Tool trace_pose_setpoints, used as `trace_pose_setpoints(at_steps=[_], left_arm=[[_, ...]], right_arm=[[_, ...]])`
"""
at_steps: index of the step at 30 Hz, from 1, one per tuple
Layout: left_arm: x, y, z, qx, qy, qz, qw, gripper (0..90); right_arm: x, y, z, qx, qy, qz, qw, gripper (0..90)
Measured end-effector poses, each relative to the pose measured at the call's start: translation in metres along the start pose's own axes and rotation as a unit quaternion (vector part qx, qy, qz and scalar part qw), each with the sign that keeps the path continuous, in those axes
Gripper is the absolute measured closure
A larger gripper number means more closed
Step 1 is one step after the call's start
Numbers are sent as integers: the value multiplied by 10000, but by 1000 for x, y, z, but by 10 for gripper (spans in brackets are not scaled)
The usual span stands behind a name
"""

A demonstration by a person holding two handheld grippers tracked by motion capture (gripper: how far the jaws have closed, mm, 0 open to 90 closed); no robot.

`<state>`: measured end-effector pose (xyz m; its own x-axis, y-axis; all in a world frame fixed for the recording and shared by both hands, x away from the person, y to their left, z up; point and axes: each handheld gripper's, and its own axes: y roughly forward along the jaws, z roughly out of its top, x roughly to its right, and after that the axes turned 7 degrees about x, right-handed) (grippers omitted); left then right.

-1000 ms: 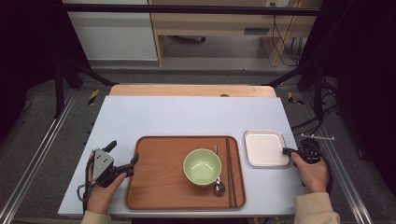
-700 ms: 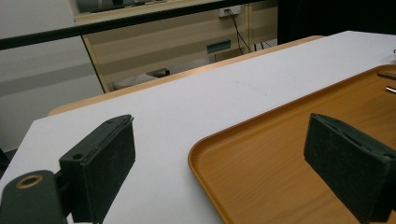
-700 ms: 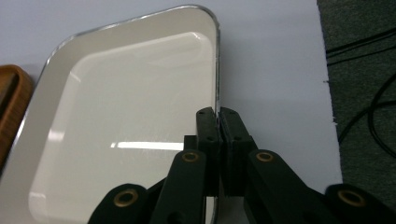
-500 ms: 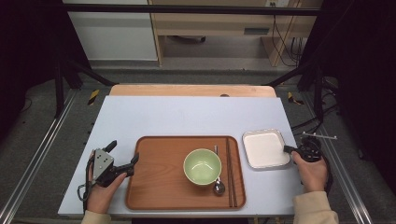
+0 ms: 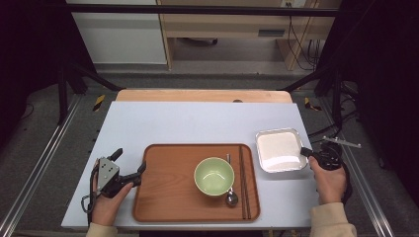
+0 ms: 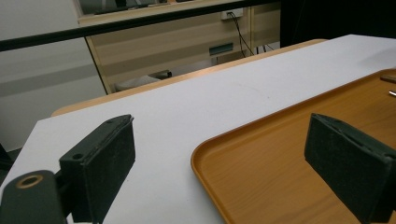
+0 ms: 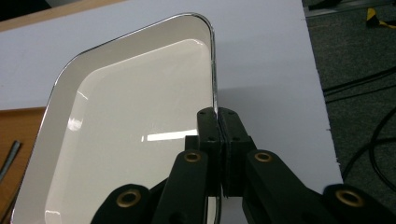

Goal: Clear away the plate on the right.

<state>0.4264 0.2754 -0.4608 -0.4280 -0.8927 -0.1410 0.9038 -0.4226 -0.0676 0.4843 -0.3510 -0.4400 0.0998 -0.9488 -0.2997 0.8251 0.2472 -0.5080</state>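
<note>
right gripper (image 5: 305, 152): jaws pressed together on the rim of the white dish (image 5: 279, 150), pinching its edge on the side away from the tray; seen close up in the right gripper view (image 7: 218, 122), rim clamped between the pads
white dish: square, rounded corners, empty, on the table (image 5: 197, 118) just beside the tray's right edge, not on the tray; whether it sits flat or is lifted a bit, cannot tell
left gripper (image 5: 129, 169): jaws spread wide, holding nothing, at the tray's left edge; in the left gripper view (image 6: 219, 161) one jaw is over the table, the other over the tray's near corner
tray (image 5: 165, 192): brown wood, rounded corners, near the front edge of the table, between the two grippers
green bowl (image 5: 214, 176): on the tray, right of its middle, upright, empty
spoon (image 5: 231, 197): metal, on the tray, just beside the bowl on the dish side, bowl end toward the person
chopsticks (image 5: 243, 181): dark pair, on the tray, lying along its right edge, between spoon and dish
hands: left hand (image 5: 106, 202) and right hand (image 5: 328, 181) each grip a gripper, near the table's front edge
</note>
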Motion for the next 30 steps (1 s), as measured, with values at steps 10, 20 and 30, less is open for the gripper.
trace_pose_setpoints(at_steps=[10, 20, 30], left_arm=[[0, -1, 1, 28, -27, 28, 10000, 78], [7, -6, 34, 401, -24, 11, 9992, 75], [34, 11, 74, 659, -16, -319, 9973, 120]], right_arm=[[-9, -10, 8, 282, 72, 163, 9994, 892], [-48, -23, 35, 730, 17, 691, 9949, 892], [-131, -10, 56, 855, -458, 1212, 9879, 892]])
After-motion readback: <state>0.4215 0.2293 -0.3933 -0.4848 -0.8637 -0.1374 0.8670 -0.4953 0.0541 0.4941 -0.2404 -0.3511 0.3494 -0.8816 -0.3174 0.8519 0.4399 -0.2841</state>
